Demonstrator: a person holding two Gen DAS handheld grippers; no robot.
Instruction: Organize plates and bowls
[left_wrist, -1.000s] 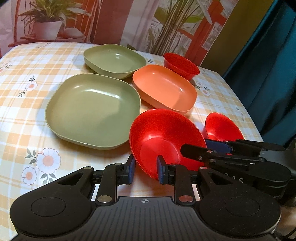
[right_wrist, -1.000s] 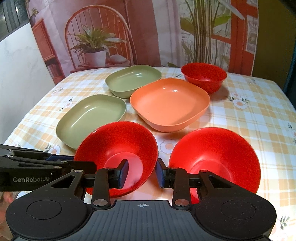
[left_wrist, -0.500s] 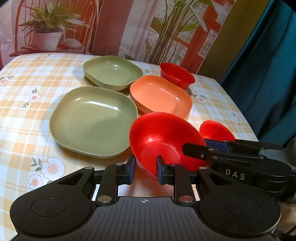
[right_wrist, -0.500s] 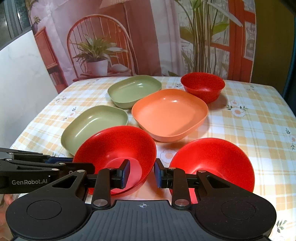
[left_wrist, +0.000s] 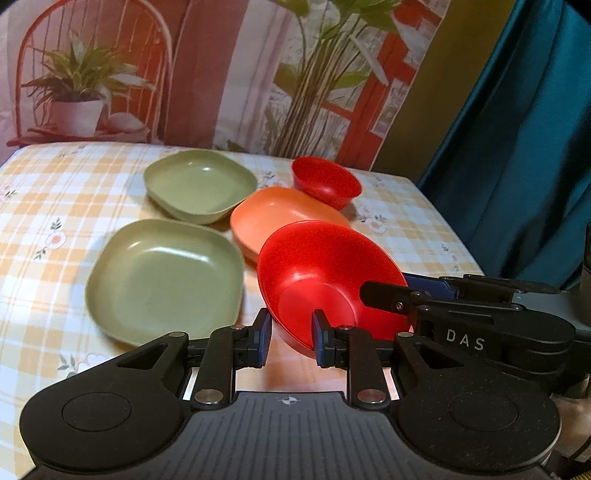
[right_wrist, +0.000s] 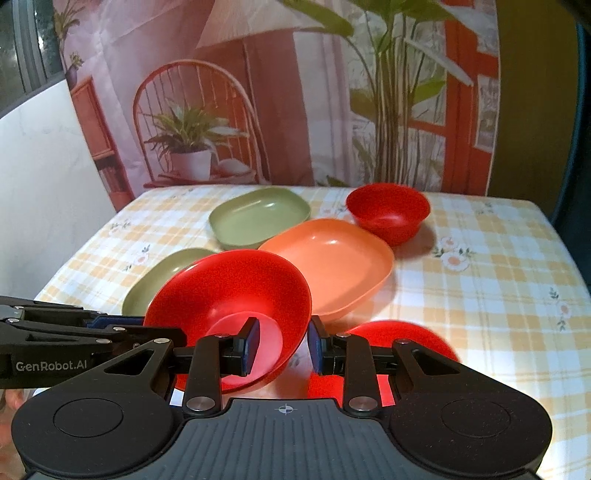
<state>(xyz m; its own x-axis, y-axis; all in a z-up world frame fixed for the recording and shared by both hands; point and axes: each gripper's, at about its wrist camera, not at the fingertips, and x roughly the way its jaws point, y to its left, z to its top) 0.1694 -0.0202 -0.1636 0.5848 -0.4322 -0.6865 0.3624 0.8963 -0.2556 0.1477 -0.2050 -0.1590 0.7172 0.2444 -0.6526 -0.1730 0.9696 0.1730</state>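
Note:
A wide red bowl (left_wrist: 325, 273) hangs tilted above the table, gripped from two sides. My left gripper (left_wrist: 290, 341) is shut on its near rim. My right gripper (right_wrist: 283, 345) is shut on the opposite wall, one pad inside the bowl (right_wrist: 236, 288) and one outside. In the left wrist view the right gripper (left_wrist: 388, 286) reaches in from the right. In the right wrist view the left gripper (right_wrist: 147, 326) comes in from the left. A second wide red bowl (right_wrist: 399, 332) sits on the cloth, partly hidden under my right gripper.
Farther back on the checked tablecloth (right_wrist: 498, 266) lie an orange plate (right_wrist: 332, 258), two green plates (left_wrist: 162, 273) (left_wrist: 199, 184) and a small deep red bowl (right_wrist: 388, 210). A printed backdrop rises behind the table. A teal curtain (left_wrist: 517, 147) hangs at the right.
Both grippers have risen together, carrying the red bowl up off the table. It now overlaps the plates behind. The second red bowl stayed on the table.

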